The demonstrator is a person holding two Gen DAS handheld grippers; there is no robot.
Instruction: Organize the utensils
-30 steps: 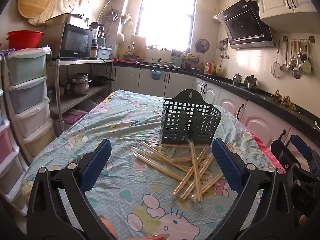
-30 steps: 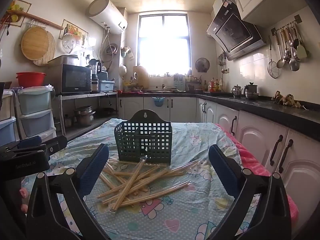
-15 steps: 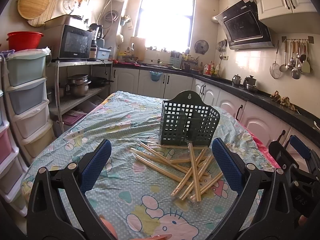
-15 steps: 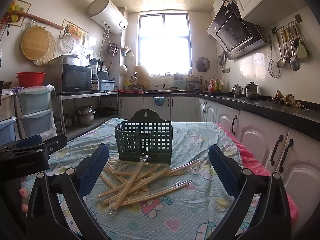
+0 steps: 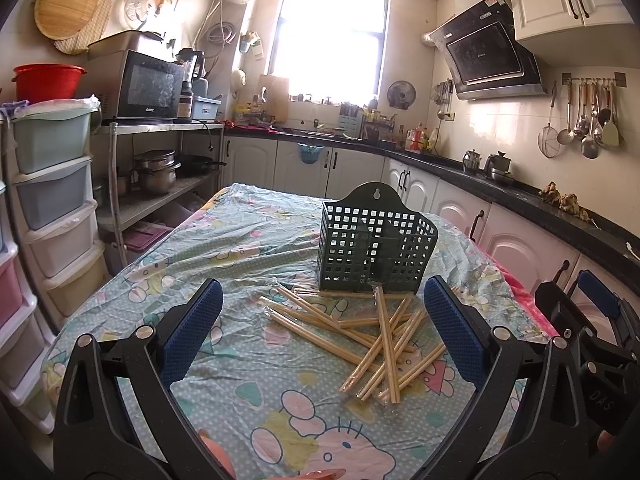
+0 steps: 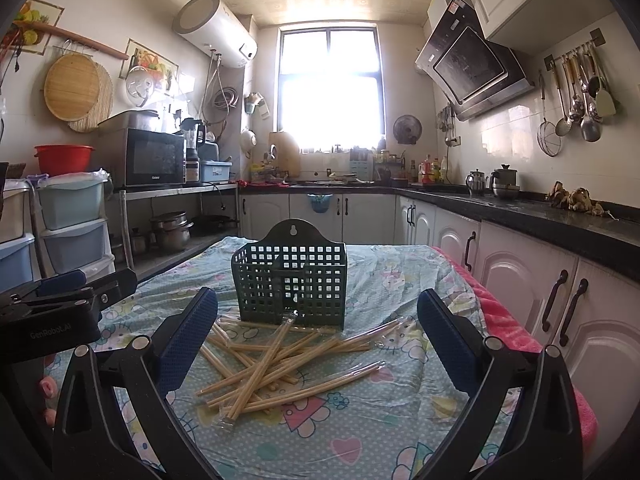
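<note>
The job had not really started yet. A heap of thin pale wooden chopsticks in clear plastic sleeves [image 5: 372, 332] lay crisscrossed on the worktop, on its light blue cartoon-print cloth [image 5: 240, 248]. None of them had been picked up.

Just behind the heap stood a dark green plastic basket full of square holes [image 5: 374, 246]. It stood upright, and the far ends of some sticks reached right up to its bottom edge. A wall inside split it into compartments. Through the holes it looked empty, with no sticks in it.

The left gripper [image 5: 320, 332] was held over the near side of the worktop, pointing at the heap. Its jaws were spread wide, with nothing between the blue pads [image 5: 192, 332]. The right gripper [image 6: 316, 340] was held the same way, its jaws wide apart too and holding nothing. The heap sat in the gap between them in both views.

The next move would likely be to go down to one stick or a wrapped pair at the edge of the heap, where it lay on top of the others. The slippery sleeves might make a stick slide, so a squeeze near the middle looked safest. Then it could be stood up inside the basket.
</note>
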